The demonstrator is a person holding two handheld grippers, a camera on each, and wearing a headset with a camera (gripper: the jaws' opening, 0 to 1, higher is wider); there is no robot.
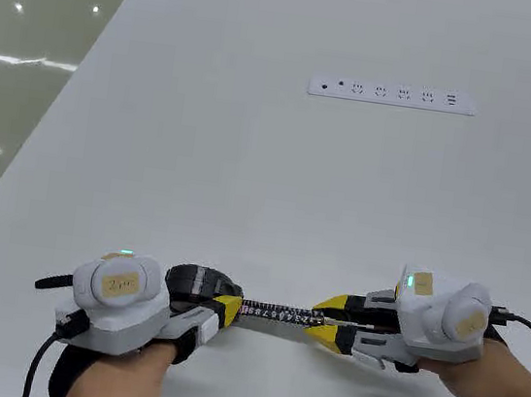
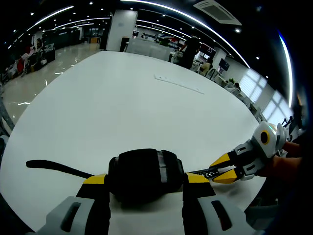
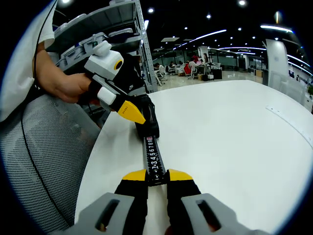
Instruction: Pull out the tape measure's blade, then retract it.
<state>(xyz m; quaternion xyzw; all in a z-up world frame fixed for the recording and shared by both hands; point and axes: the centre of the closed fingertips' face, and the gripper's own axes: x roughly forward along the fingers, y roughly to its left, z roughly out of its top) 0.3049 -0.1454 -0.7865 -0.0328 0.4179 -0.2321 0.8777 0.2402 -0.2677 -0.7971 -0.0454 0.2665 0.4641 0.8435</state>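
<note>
Jaws of the left gripper (image 2: pixel 145 180), tipped in yellow, clamp the black, rounded tape measure case (image 2: pixel 145 166) at the lower left of the head view, close to the table's near edge. At lower centre the right gripper (image 3: pixel 156 176) pinches the end of the blade (image 3: pixel 151 154), a short, flat, numbered strip stretched between the two. Beyond them the smooth white table (image 1: pixel 251 158) lies open up to a long, flat white power strip (image 1: pixel 392 95) at upper right.

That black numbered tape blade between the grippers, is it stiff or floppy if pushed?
Probably fairly stiff: the black numbered blade runs straight from the black tape measure case to the right gripper. Being thin, it may buckle if pushed sideways.
</note>
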